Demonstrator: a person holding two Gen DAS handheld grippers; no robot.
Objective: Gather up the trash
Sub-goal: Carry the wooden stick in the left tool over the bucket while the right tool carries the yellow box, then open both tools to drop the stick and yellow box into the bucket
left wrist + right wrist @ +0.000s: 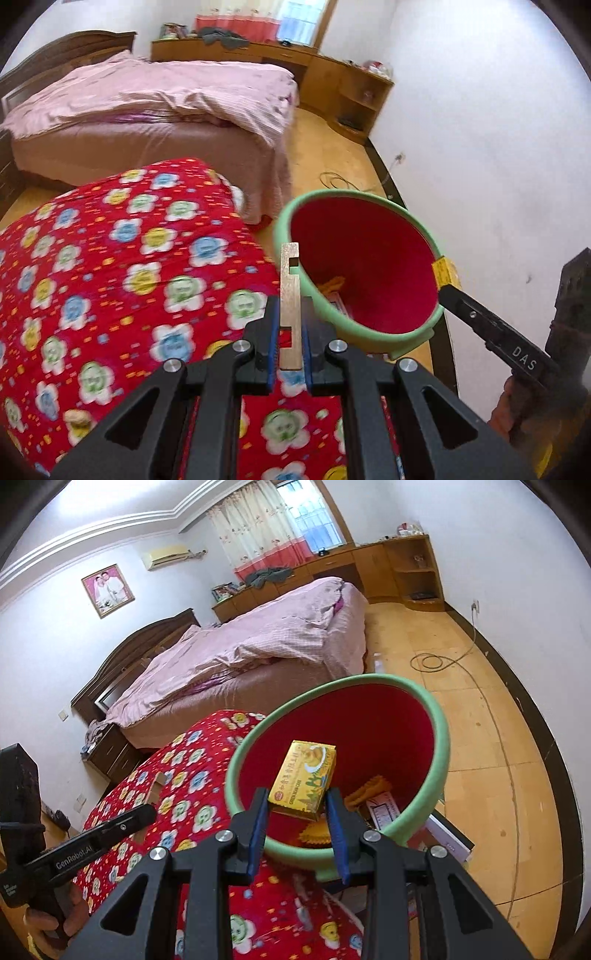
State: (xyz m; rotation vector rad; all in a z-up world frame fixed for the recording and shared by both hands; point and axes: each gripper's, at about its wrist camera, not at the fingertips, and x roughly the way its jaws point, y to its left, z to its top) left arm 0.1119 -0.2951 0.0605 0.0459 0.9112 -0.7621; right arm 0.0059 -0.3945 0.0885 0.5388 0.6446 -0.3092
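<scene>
Two grippers: our left gripper (290, 345) pinches a cardboard strip (290, 306), long axis pointing away, beside the bin (284, 225) rim. Only our right view shows the right gripper (297, 825) clamping a yellow box (303, 779), lengthwise forward, over the bin.

A flat cardboard strip (290, 306) is clamped upright between the blue pads of the left gripper (290, 354) at lower centre. To its right, a red bin (364, 266) with a green rim is seen; the right gripper (448, 275) is seen at that rim.
</scene>
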